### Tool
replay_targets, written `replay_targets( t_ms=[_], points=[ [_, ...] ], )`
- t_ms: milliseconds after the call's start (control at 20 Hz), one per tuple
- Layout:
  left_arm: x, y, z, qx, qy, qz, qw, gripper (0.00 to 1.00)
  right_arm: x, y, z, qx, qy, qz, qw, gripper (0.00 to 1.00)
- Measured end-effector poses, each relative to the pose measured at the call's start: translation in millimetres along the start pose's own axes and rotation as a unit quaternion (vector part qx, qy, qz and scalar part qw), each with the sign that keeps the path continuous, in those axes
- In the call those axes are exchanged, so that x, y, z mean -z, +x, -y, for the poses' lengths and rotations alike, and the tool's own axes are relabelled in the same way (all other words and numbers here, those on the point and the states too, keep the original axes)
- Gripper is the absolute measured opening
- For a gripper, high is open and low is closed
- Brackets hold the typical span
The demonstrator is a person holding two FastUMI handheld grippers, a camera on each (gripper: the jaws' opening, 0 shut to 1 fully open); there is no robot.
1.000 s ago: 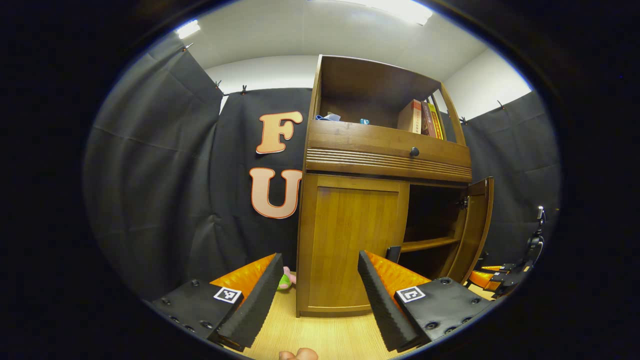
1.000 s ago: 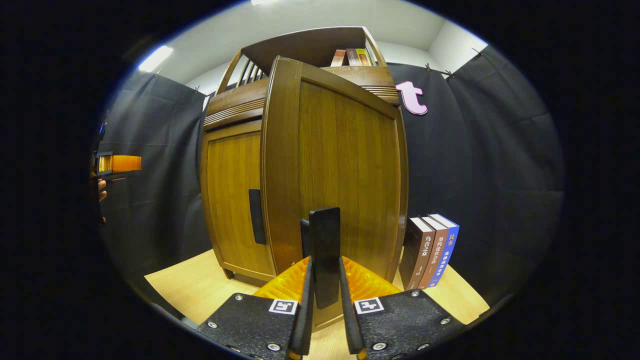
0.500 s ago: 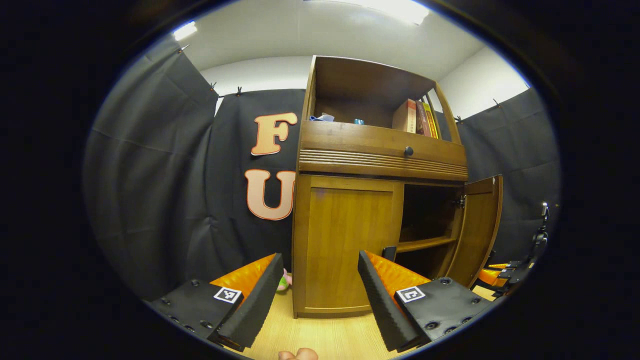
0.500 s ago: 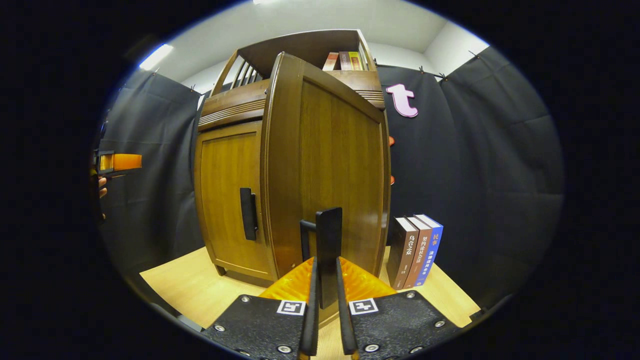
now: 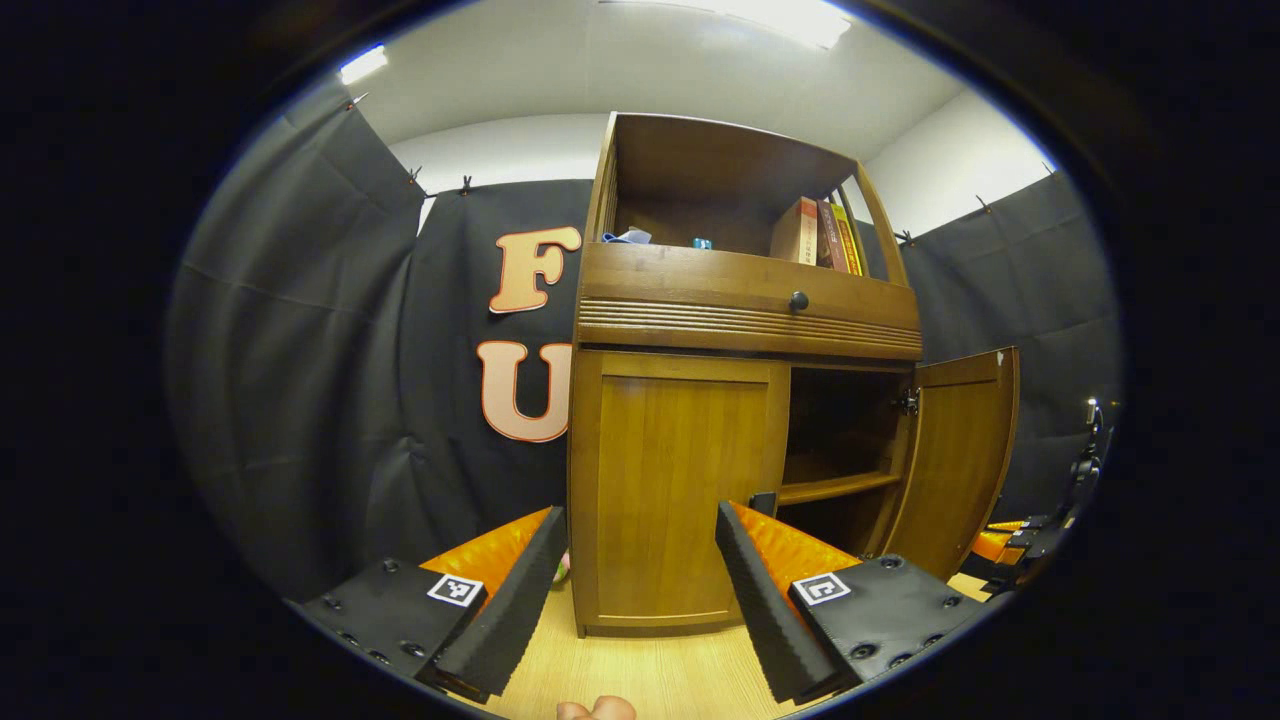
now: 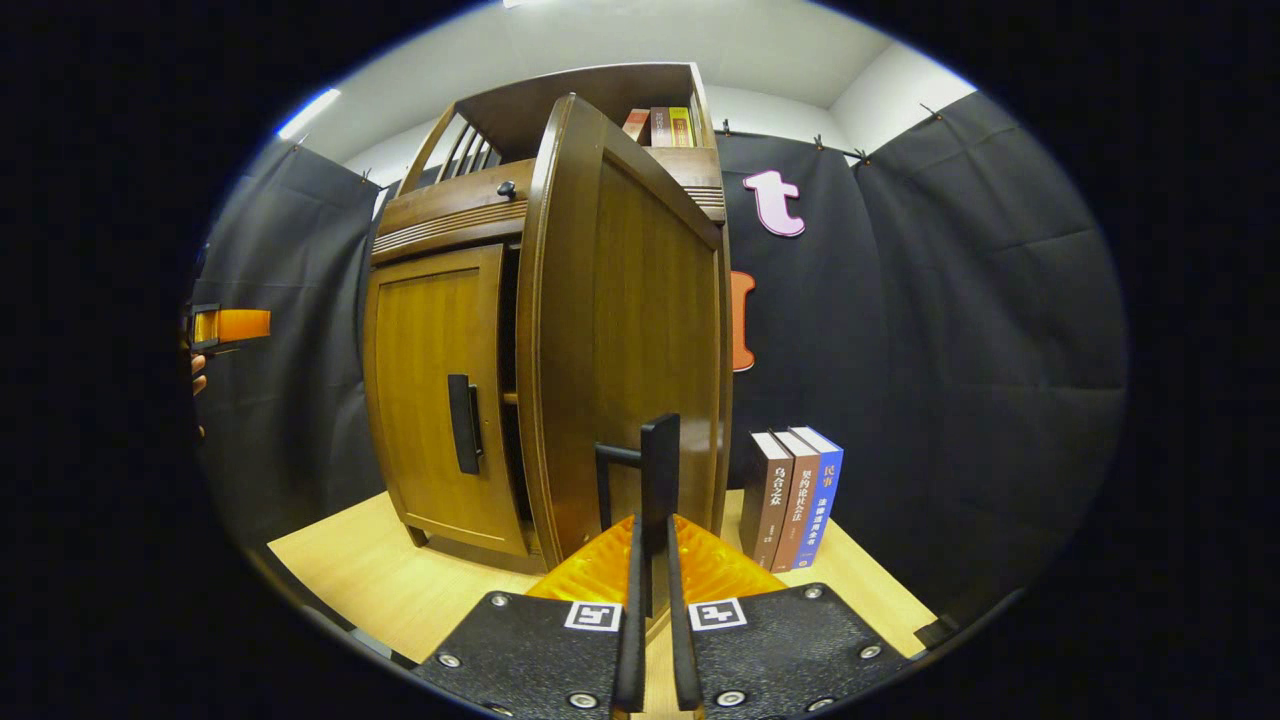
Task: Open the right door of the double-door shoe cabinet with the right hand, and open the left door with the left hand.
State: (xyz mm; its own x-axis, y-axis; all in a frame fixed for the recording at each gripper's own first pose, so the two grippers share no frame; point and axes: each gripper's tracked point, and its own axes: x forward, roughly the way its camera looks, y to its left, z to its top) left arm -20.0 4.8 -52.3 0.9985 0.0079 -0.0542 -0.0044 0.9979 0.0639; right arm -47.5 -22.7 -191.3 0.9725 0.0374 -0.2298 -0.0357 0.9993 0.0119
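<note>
The wooden shoe cabinet (image 5: 745,315) stands ahead on a light wood surface. Its left door (image 5: 675,490) is closed, with a dark handle (image 6: 462,423) near its inner edge. The right door (image 5: 955,450) stands swung out, and the shelf (image 5: 835,487) inside shows. My right gripper (image 6: 652,535) is shut on the right door's dark handle (image 6: 660,465), with the door panel (image 6: 635,320) edge-on before it. My left gripper (image 5: 640,560) hangs open in front of the left door, apart from it. The right gripper (image 5: 1010,540) also appears at the open door's outer edge, and the left gripper (image 6: 230,325) at the far left.
Three books (image 6: 795,495) stand upright on the floor right of the cabinet, close to the open door. A drawer with a round knob (image 5: 798,300) sits above the doors. More books (image 5: 815,232) stand in the top shelf. Black cloth walls close in all around.
The right door has swung farther open, with my right gripper staying shut on its handle. The left gripper's view has drifted, so the cabinet sits slightly more to the left.
</note>
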Motion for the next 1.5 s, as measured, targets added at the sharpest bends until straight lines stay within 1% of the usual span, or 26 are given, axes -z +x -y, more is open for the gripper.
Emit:
replay_targets(
  t_ms=[50,100,200,250,300,350,400,450,500,900,1150,1250,1300,1350,1400,1450,1500],
  points=[
    [2.4,1.8,1.3,0.000,0.001,-0.002,1.000,0.97,0.1,-1.5,2.9,0.003,0.000,0.001,1.000,0.00],
    [3.4,2.8,2.0,0.000,0.002,-0.004,1.000,0.97,0.4,-2.0,7.0,0.005,0.002,0.001,1.000,0.10],
    [4.5,5.5,4.0,0.000,-0.001,-0.006,1.000,0.97,0.6,-3.5,13.7,0.010,0.004,0.002,1.000,0.09],
    [4.6,5.8,6.0,0.001,-0.003,-0.006,1.000,0.97,0.8,-3.5,18.2,0.014,0.003,0.002,1.000,0.19],
    [4.8,7.4,7.5,0.002,-0.004,-0.006,1.000,0.97,1.2,-4.5,24.5,0.019,0.001,0.003,1.000,0.19],
    [5.8,8.2,9.0,0.003,-0.004,-0.005,1.000,0.95,1.3,-6.7,29.0,0.024,-0.001,0.005,1.000,0.07],
    [5.5,9.5,12.3,0.007,-0.004,-0.004,1.000,0.95,1.4,-8.2,33.5,0.028,-0.003,0.005,1.000,0.18],
    [5.9,11.4,14.7,0.009,-0.004,-0.003,1.000,0.97,1.1,-8.9,38.3,0.033,-0.006,0.006,0.999,0.17],
    [7.5,15.1,18.0,0.012,-0.005,-0.003,1.000,0.97,0.8,-9.7,43.8,0.038,-0.008,0.007,0.999,0.07],
    [19.4,34.8,43.3,0.017,-0.002,-0.008,1.000,0.95,2.7,-17.6,89.1,0.078,-0.023,0.016,0.997,0.06],
    [35.3,50.0,66.6,0.033,-0.011,-0.017,0.999,0.95,4.0,-19.8,110.0,0.084,0.000,0.019,0.996,0.05],
    [42.8,56.9,74.2,0.038,-0.012,-0.022,0.999,0.95,3.9,-23.1,119.2,0.097,-0.003,0.020,0.995,0.04],
    [46.7,60.6,75.5,0.038,-0.009,-0.024,0.999,0.95,1.8,-27.3,125.8,0.108,-0.014,0.024,0.994,0.17],
    [49.1,65.3,77.9,0.038,-0.006,-0.025,0.999,0.95,-0.7,-31.9,135.9,0.121,-0.024,0.030,0.992,0.17],
    [52.4,69.6,79.7,0.035,-0.005,-0.026,0.999,0.97,-5.4,-36.8,137.2,0.117,-0.023,0.038,0.992,0.17],
    [55.2,74.5,81.4,0.032,-0.004,-0.026,0.999,0.97,-6.1,-40.5,136.9,0.114,-0.017,0.039,0.993,0.17],
    [56.6,77.8,83.0,0.029,-0.001,-0.024,0.999,0.97,-7.0,-42.8,139.4,0.117,-0.017,0.039,0.992,0.00]
  ],
)
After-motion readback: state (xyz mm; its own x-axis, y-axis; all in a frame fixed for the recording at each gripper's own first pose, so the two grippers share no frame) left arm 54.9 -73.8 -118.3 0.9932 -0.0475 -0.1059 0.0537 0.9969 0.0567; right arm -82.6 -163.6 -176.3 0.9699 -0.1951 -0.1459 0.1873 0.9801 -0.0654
